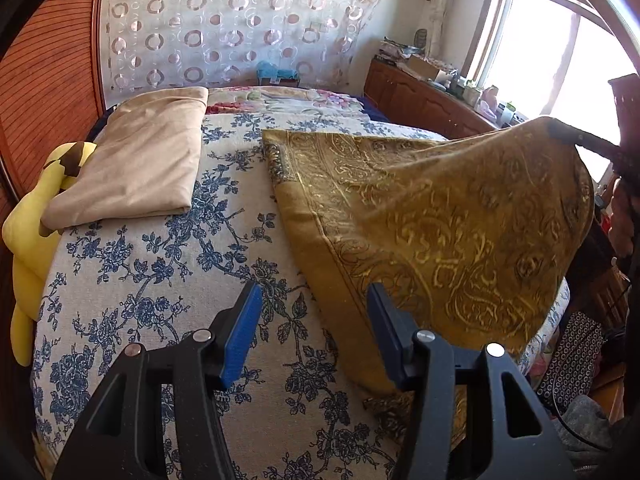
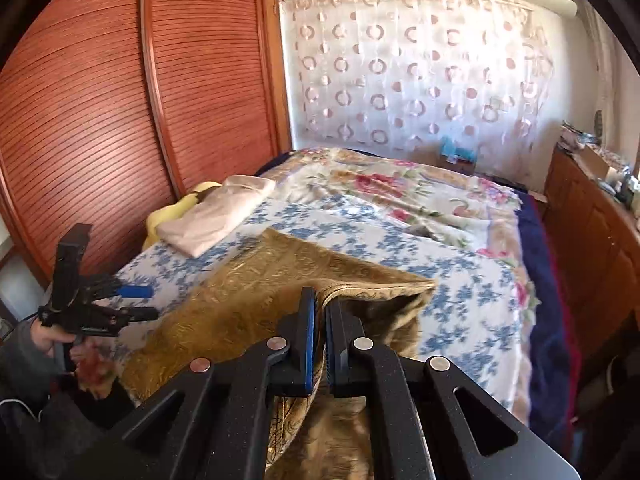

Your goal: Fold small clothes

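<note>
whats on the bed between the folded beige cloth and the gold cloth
Only bare blue-flowered bedsheet separates the folded beige cloth from the gold cloth; the left wrist view shows it best.
</note>
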Motion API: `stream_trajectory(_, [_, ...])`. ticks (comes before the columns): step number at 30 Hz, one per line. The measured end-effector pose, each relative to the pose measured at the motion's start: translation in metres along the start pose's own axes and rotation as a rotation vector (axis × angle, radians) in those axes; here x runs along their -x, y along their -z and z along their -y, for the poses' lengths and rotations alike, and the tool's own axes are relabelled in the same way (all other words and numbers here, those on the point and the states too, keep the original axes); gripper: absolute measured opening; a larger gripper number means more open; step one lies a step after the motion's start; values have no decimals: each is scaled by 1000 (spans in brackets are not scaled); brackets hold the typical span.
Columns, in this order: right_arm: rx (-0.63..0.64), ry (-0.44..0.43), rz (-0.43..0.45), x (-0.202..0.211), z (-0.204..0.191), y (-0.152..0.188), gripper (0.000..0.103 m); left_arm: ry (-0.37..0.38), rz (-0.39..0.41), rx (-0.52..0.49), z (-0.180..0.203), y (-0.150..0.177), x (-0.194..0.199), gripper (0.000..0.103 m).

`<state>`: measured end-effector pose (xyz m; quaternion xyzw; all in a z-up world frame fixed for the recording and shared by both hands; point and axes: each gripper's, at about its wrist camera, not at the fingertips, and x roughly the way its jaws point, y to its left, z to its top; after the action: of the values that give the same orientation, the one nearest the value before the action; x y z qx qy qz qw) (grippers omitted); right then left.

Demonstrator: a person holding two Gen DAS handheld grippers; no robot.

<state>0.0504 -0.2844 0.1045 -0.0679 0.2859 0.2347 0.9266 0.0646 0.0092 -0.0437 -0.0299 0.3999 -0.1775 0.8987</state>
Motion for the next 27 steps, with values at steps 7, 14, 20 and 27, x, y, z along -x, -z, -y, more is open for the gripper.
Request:
stream_trajectory(7, [-110, 48, -164, -9, 26, 59, 4, 33, -50, -5, 10, 12, -11, 56])
stream_trajectory(14, [-179, 101, -208, -26, 28, 97, 37, 79, -73, -1, 23, 19, -17, 56])
stream_trajectory(20, [-213, 111, -217, -30, 29, 112, 58, 78, -97, -11, 28, 28, -22, 56])
stream_trajectory(27, [-200, 68, -248, -38, 21, 120, 61, 96, -90, -4, 34, 37, -16, 56])
